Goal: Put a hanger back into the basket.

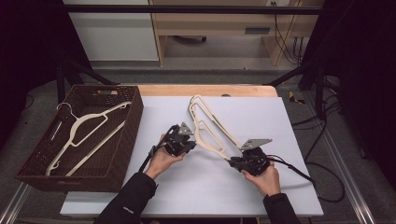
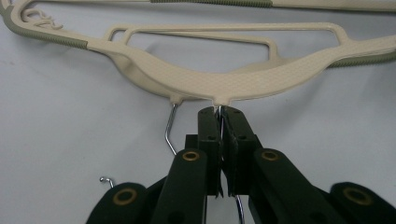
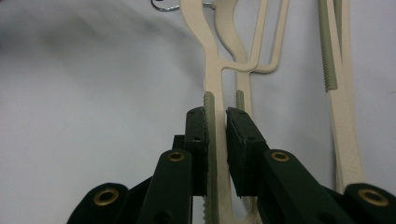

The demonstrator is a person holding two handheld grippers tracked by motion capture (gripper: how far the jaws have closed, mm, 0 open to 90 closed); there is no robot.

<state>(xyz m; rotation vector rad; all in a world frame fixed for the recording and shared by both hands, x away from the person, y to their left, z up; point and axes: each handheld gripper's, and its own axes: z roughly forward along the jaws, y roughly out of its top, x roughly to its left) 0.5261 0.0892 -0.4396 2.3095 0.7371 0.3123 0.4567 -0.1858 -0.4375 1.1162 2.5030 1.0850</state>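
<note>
Two cream plastic hangers (image 1: pixel 210 128) lie stacked on the white board (image 1: pixel 280 126). My left gripper (image 1: pixel 189 140) is at their neck. In the left gripper view, my left gripper (image 2: pixel 219 112) is shut on the thin wire hook just below a hanger's body (image 2: pixel 224 81). A second wire hook (image 2: pixel 171 128) hangs free beside the jaws. My right gripper (image 1: pixel 233 161) is at the hangers' near end. In the right gripper view, my right gripper (image 3: pixel 215 114) is shut on a hanger arm (image 3: pixel 215 140) with a ribbed grey-green strip.
A brown wicker basket (image 1: pixel 135 112) stands at the left with another cream hanger (image 1: pixel 86 128) lying inside. The board's right half is bare. A black cable (image 1: pixel 299 172) trails from the right gripper over the board's right edge. Dark frame bars stand at both sides.
</note>
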